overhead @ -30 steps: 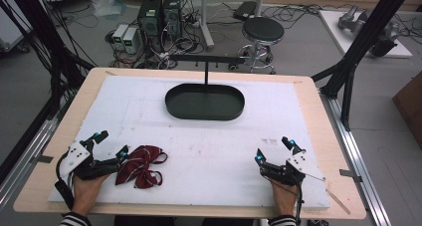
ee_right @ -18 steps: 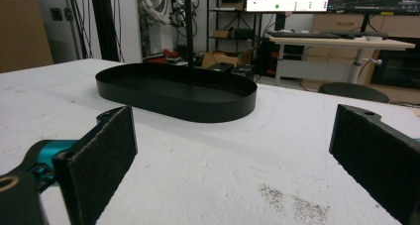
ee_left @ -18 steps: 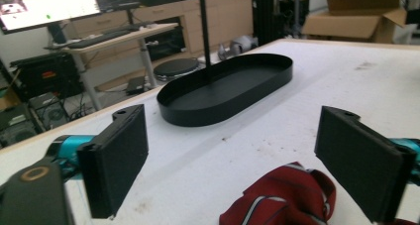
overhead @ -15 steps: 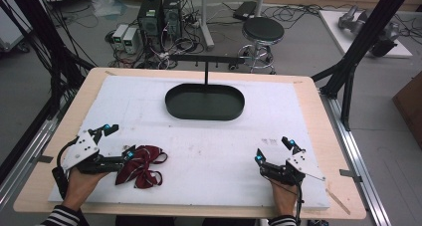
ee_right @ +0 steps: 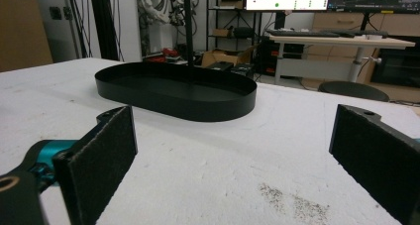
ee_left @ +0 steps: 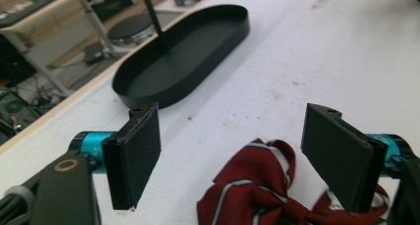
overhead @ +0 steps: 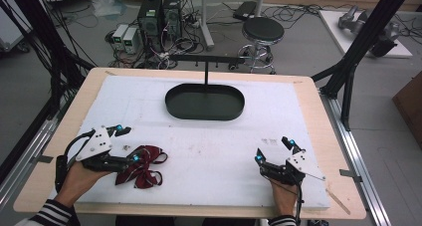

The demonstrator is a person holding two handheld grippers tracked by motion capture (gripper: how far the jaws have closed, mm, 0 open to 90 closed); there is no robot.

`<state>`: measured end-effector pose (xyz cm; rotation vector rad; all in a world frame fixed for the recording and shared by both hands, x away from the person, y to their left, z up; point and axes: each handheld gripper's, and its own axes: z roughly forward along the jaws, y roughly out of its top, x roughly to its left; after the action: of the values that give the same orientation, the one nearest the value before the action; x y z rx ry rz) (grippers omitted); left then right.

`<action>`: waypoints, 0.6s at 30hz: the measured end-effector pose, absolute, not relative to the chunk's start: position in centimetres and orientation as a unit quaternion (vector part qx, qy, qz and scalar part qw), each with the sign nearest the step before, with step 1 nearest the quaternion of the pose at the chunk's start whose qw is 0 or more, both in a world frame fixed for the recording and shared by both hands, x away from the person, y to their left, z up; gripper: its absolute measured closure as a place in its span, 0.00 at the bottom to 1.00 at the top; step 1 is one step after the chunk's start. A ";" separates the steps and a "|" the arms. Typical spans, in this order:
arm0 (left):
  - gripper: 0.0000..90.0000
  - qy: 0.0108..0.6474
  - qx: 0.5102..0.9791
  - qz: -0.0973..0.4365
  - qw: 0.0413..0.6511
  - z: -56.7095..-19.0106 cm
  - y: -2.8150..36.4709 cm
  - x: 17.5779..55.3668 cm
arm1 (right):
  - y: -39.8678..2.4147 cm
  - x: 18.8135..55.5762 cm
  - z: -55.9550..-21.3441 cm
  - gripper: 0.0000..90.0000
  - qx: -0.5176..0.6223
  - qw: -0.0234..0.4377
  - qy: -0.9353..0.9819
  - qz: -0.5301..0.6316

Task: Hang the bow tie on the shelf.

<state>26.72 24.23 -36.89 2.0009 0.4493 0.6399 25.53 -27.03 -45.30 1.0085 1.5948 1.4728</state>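
Observation:
A dark red striped bow tie (overhead: 144, 167) (ee_left: 257, 190) lies crumpled on the white board at the front left. My left gripper (overhead: 128, 144) (ee_left: 235, 116) hovers over its left side, tilted. Its jaws have just been closing but still stand apart. The tie lies low between them and neither pad presses on it. At the front right, my right gripper (overhead: 273, 150) (ee_right: 237, 118) rests open on the board with nothing between its pads. Both grippers face a black oval tray (overhead: 171, 99) (ee_left: 233, 31) (ee_right: 173, 103) with an upright T-shaped post, which stands at the back middle.
The white board (overhead: 224, 141) covers a wooden table (overhead: 318, 121). Black frame struts (overhead: 358, 42) rise at the table's left and right sides. A stool (overhead: 262, 31) and computer boxes (overhead: 159, 14) stand on the floor beyond the far edge.
My left gripper has lifted and moved right, over the bow tie, and its jaws have narrowed. The right gripper has not moved.

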 end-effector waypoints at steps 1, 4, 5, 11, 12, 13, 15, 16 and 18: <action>0.28 0.184 0.819 0.262 0.477 -36.9 24.2 26.7 | -27.0 25.5 -45.3 0.04 0.392 0.365 0.620 0.573; 0.28 0.173 0.835 0.249 0.458 -36.5 23.8 26.9 | -27.0 25.5 -45.3 0.04 0.393 0.366 0.620 0.572; 0.28 0.166 0.843 0.243 0.450 -36.4 23.6 27.0 | -27.0 25.5 -45.3 0.04 0.393 0.366 0.620 0.572; 0.30 0.149 0.878 0.210 0.404 -36.3 22.8 27.3 | -27.0 25.5 -45.3 0.04 0.394 0.364 0.621 0.572; 0.30 0.149 0.878 0.210 0.404 -36.3 22.8 27.3 | -27.0 25.5 -45.3 0.04 0.394 0.364 0.620 0.572; 0.30 0.146 0.883 0.206 0.397 -36.3 22.6 27.4 | -27.0 25.5 -45.3 0.04 0.394 0.364 0.620 0.572; 0.31 0.136 0.893 0.198 0.380 -36.5 22.4 27.5 | -27.0 25.5 -45.3 0.04 0.394 0.364 0.620 0.573; 0.31 0.132 0.897 0.192 0.376 -36.6 22.3 27.6 | -27.0 25.5 -45.3 0.04 0.392 0.366 0.621 0.572; 0.32 0.121 0.907 0.181 0.360 -36.9 21.9 27.7 | -27.0 25.5 -45.3 0.04 0.390 0.368 0.622 0.570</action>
<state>27.67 21.91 -36.86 2.3388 0.3126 0.4653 25.54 -26.96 -45.29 1.0022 1.5970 1.4648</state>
